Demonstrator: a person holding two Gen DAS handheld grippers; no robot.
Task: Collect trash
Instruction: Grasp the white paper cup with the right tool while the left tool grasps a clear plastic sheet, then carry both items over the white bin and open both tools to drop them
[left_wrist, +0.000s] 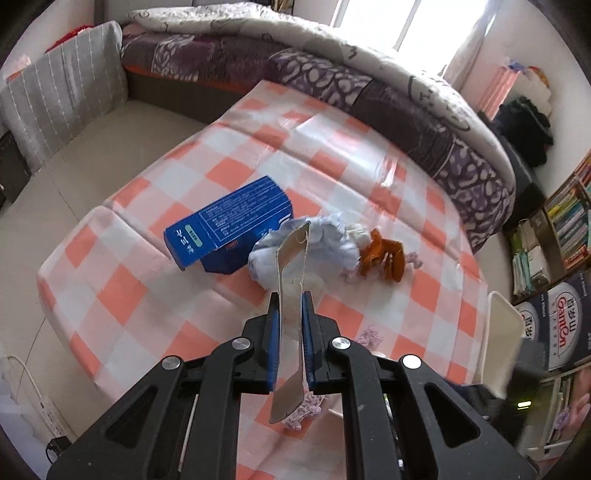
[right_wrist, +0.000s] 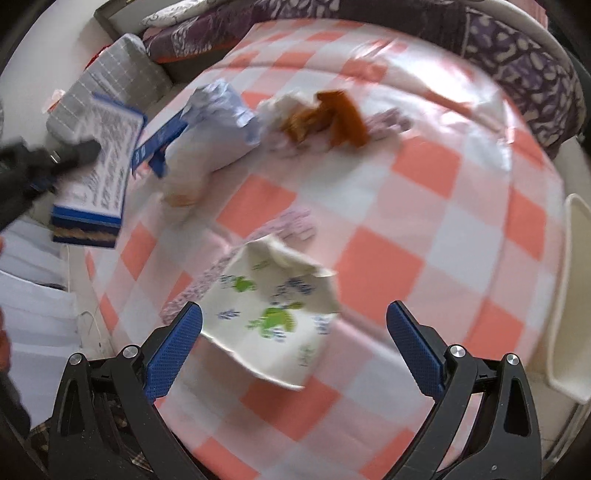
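**Left claw pinches a flat box; right claw wide open over a printed wrapper**

The left gripper has its blue pads closed on a thin flattened box, seen edge-on in the left wrist view, so its faces cannot be read there. In the right wrist view the same box shows a white printed face with blue borders, held off the left edge of the table; the left gripper there is a dark blur and its fingertips are hard to make out.

The right gripper is spread wide and holds nothing. Between its fingers, low over the checked tablecloth, lies a crumpled white wrapper with green and blue print; whether the left finger touches its edge is unclear through the motion blur.

Farther back on the cloth sits the remaining trash: a blue carton tilted up, a ball of crumpled pale-blue paper just beside it and partly hidden behind the held box, then orange peel with a white tissue touching it. Small lilac scraps lie nearer the gripper, one partly covered by its fingers.

A white tray stands at the right edge of the table, cut off and blurred. A bed with a quilt runs behind the table
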